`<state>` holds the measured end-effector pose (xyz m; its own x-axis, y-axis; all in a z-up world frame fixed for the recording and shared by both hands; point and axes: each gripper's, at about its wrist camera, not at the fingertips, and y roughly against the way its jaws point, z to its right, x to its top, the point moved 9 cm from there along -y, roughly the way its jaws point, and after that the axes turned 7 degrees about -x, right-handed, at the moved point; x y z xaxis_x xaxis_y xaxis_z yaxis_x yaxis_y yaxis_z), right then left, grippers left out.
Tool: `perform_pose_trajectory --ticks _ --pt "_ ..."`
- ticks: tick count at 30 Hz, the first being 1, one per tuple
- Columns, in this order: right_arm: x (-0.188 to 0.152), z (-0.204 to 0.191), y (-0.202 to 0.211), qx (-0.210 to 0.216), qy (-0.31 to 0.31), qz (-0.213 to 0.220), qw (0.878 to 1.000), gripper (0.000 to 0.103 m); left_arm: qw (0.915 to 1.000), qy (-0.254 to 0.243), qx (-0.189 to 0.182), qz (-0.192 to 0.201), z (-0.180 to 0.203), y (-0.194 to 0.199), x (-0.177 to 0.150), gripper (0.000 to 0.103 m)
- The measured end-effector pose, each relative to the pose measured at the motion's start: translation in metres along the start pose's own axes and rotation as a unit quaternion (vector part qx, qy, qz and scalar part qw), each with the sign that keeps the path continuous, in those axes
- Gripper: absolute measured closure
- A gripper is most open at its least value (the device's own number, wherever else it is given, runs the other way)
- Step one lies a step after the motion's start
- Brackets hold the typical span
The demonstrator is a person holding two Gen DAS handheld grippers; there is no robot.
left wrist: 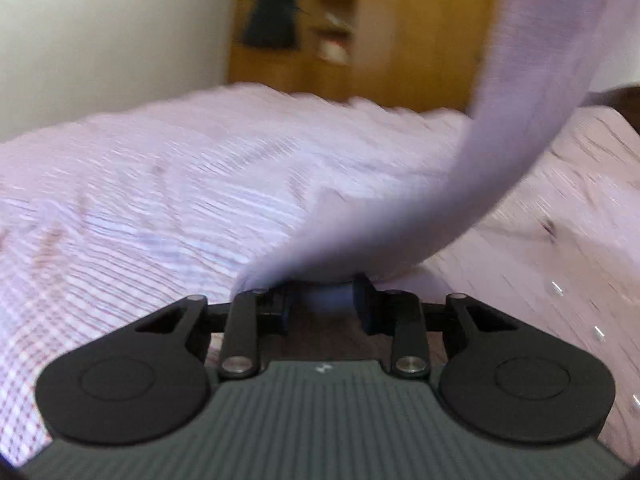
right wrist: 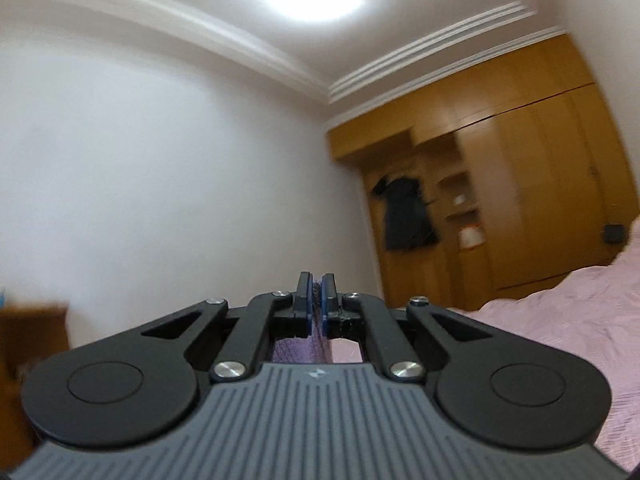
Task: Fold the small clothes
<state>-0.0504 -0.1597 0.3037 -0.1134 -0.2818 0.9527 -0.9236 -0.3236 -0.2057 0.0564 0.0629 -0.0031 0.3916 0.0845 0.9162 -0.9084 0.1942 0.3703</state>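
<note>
Left claw (left wrist: 323,305) seemingly pinching blurred lilac garment (left wrist: 460,184) rising upper right over pink bed (left wrist: 160,184), right claw (right wrist: 317,300) clamped on purple cloth (right wrist: 302,350)

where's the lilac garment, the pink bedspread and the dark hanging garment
lilac garment (left wrist: 492,152), left wrist view, on its raised band
pink bedspread (left wrist: 168,184), left wrist view, on bare wrinkled top
dark hanging garment (right wrist: 406,216), right wrist view, on its middle
</note>
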Motion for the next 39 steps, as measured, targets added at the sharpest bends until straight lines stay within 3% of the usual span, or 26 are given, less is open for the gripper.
perform_pose_trajectory --ticks 3,6,8,10,11,13,15,17,19,21,22,24,27,28,29,30,31,32,34,35,36,37,38,39 --pt "0.0 0.043 0.028 -0.042 -0.008 0.023 0.999 0.101 0.9994 -0.011 0.026 0.02 0.006 0.005 0.0 0.072" --pt "-0.042 0.099 0.059 -0.098 -0.062 0.006 0.993 0.101 0.9991 -0.038 -0.006 -0.016 0.029 0.001 -0.011 0.071" --pt "-0.085 0.142 0.077 -0.141 -0.109 -0.025 0.984 0.101 0.9936 -0.035 -0.078 -0.074 0.05 0.01 -0.023 0.064" --pt "-0.13 0.183 0.097 -0.197 -0.142 -0.064 0.968 0.1 0.9792 -0.067 -0.151 -0.118 0.072 0.037 -0.028 0.063" --pt "-0.147 0.199 0.104 -0.222 -0.154 -0.091 0.959 0.1 0.973 -0.064 -0.191 -0.114 0.079 0.051 -0.025 0.063" --pt "-0.17 0.22 0.109 -0.26 -0.152 -0.149 0.942 0.1 0.9487 -0.025 -0.293 -0.116 0.088 0.081 -0.012 0.063" --pt "-0.175 0.226 0.121 -0.283 -0.115 -0.166 0.938 0.099 0.9362 0.011 -0.34 -0.09 0.082 0.092 0.005 0.061" --pt "-0.174 0.233 0.137 -0.326 -0.086 -0.159 0.928 0.086 0.9399 0.054 -0.335 -0.039 0.058 0.091 0.025 0.06" --pt "-0.175 0.229 0.141 -0.363 -0.052 -0.144 0.919 0.027 0.9559 0.064 -0.286 0.011 0.025 0.074 0.039 0.056" --pt "-0.178 0.226 0.133 -0.334 -0.063 -0.15 0.928 0.017 0.977 0.032 -0.209 0.027 0.004 0.052 0.045 0.056" --pt "-0.178 0.226 0.124 -0.315 -0.074 -0.165 0.932 0.017 0.9829 0.018 -0.182 0.02 -0.002 0.039 0.046 0.056" --pt "-0.188 0.234 0.096 -0.321 -0.069 -0.21 0.921 0.017 0.9839 0.004 -0.178 -0.006 -0.004 0.014 0.047 0.056" --pt "-0.229 0.256 0.067 -0.351 -0.088 -0.309 0.879 0.02 0.9696 0.035 -0.233 -0.064 -0.004 -0.027 0.052 0.056" --pt "-0.246 0.262 0.062 -0.37 -0.096 -0.348 0.856 0.029 0.9695 0.042 -0.23 -0.075 -0.008 -0.042 0.055 0.056" --pt "-0.254 0.262 0.063 -0.399 -0.074 -0.363 0.839 0.041 0.9712 0.043 -0.219 -0.084 -0.015 -0.057 0.053 0.049" --pt "-0.255 0.257 0.065 -0.434 -0.029 -0.354 0.828 0.067 0.9727 0.048 -0.206 -0.095 -0.02 -0.074 0.052 0.04" --pt "-0.251 0.253 0.066 -0.46 0.005 -0.339 0.821 0.089 0.9741 0.069 -0.189 -0.103 -0.028 -0.09 0.049 0.016" --pt "-0.243 0.249 0.065 -0.474 0.018 -0.312 0.823 0.091 0.9743 0.101 -0.172 -0.104 -0.037 -0.1 0.044 0.004" --pt "-0.22 0.239 0.067 -0.495 0.07 -0.244 0.831 0.098 0.9682 0.16 -0.143 -0.128 -0.041 -0.117 0.02 0.005" --pt "-0.208 0.234 0.068 -0.506 0.099 -0.214 0.83 0.102 0.971 0.15 -0.141 -0.122 -0.034 -0.117 0.019 0.016" --pt "-0.197 0.23 0.068 -0.508 0.121 -0.187 0.832 0.102 0.9771 0.107 -0.146 -0.112 -0.025 -0.117 0.021 0.035" --pt "-0.186 0.225 0.068 -0.502 0.132 -0.162 0.839 0.102 0.9782 0.061 -0.164 -0.111 -0.01 -0.11 0.022 0.081" --pt "-0.178 0.222 0.069 -0.495 0.14 -0.142 0.846 0.102 0.9787 0.033 -0.175 -0.102 -0.003 -0.108 0.025 0.088" --pt "-0.171 0.222 0.066 -0.487 0.143 -0.128 0.852 0.102 0.9799 0.029 -0.181 -0.079 -0.002 -0.101 0.03 0.088"
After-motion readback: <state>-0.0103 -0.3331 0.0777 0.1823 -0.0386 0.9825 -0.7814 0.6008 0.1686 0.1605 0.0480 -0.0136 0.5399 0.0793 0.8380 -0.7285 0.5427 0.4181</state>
